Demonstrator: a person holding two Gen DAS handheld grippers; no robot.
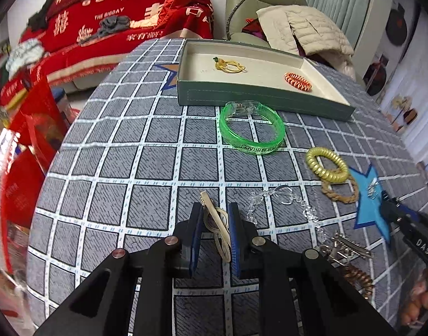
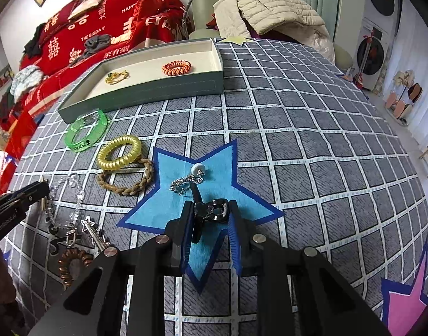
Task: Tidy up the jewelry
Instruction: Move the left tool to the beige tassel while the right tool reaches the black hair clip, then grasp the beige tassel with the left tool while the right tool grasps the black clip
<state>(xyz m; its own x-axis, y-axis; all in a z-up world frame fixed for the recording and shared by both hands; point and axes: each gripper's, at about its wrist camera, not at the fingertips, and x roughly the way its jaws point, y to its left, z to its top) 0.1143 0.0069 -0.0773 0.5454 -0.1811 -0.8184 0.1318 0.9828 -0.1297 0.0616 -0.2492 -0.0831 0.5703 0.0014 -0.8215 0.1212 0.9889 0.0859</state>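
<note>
1. Left tongs [image 1: 215,218] pinch a beige hair clip [image 1: 218,224], low over the surface [image 1: 130,154].
2. Right tongs [image 2: 209,215] pinch a black clip [image 2: 214,210] (above the blue star [image 2: 214,168]).
3. The tray [image 1: 241,95] sits at 12 o'clock, the green bangle [image 1: 251,128] just before it.

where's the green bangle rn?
The green bangle lies on the checked tablecloth just in front of the tray, center in the left wrist view; the yellow coil hair tie lies to its right.

Red blanket [image 1: 107,25] is showing "THE BIGDAY" and "HAPPY"; green bracelet [image 1: 251,128] is showing "APP"; right gripper [image 1: 409,224] is showing "DAS".
</note>
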